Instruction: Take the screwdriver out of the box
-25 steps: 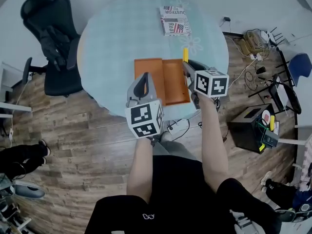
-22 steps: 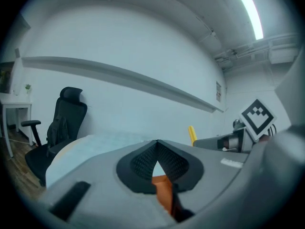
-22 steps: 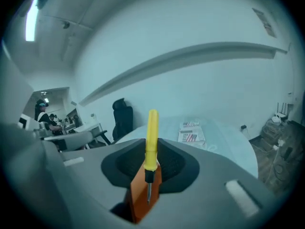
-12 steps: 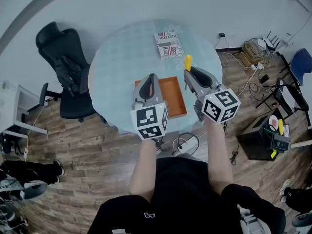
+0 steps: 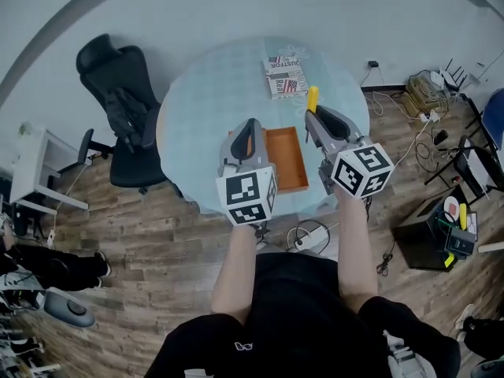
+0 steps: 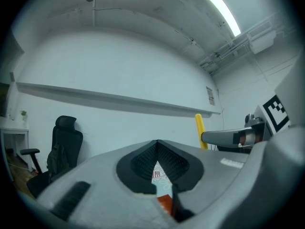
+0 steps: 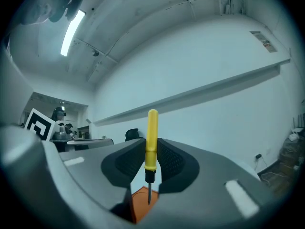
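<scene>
1. The right tool is clamped on the yellow handle of the screwdriver, which stands upright between the jaws, tip down.
2. The screwdriver is out of the orange box, up in the air, with the box below its tip.
3. The left tool has its jaws together and empty, raised just left of the right tool.
4. The box lies at the near part of the round worktop; a printed packet lies at the far side.
</scene>
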Available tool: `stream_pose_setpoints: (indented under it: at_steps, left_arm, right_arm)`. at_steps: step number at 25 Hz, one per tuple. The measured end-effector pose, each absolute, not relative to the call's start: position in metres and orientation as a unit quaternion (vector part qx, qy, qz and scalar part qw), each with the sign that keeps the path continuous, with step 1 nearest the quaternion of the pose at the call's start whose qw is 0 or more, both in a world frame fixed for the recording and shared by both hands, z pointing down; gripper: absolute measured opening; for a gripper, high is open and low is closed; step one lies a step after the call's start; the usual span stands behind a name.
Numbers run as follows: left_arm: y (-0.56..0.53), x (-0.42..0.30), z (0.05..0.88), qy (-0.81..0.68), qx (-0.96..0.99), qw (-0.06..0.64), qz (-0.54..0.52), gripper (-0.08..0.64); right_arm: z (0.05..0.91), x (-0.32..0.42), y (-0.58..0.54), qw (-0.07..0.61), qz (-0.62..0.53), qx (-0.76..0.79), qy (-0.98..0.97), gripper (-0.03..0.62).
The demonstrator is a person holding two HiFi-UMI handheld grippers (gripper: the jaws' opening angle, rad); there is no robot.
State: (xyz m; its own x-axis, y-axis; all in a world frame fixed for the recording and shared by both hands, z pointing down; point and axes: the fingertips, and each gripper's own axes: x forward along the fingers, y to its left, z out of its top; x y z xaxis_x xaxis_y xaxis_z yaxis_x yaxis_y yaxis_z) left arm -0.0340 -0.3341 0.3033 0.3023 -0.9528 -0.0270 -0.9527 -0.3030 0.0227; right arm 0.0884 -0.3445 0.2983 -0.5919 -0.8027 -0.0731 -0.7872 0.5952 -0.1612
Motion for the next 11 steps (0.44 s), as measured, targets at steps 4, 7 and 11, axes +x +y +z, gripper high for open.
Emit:
stream_pose_setpoints:
  at_steps: [4,7,11]
  left_arm:
    - [-0.337,-0.034,0.305,-0.593,0.805,0.0,-0.016,0.003]
    - [-0.339,-0.031,0.304,-0.592,0.806,-0.002,-0.016,0.003]
    - [-0.341,-0.027,0.302,-0.589,0.808,-0.005,-0.019,0.003]
  right_arm:
    - [0.3,0.088,-0.348,0.071,-0.056,-0.44,0.893,0.091]
    - [0.3,0.091,-0.351,0.072,-0.057,-0.439,0.894,0.091]
    - [0.297,0.093,-0.355,0.074,-0.056,-0.438,0.894,0.091]
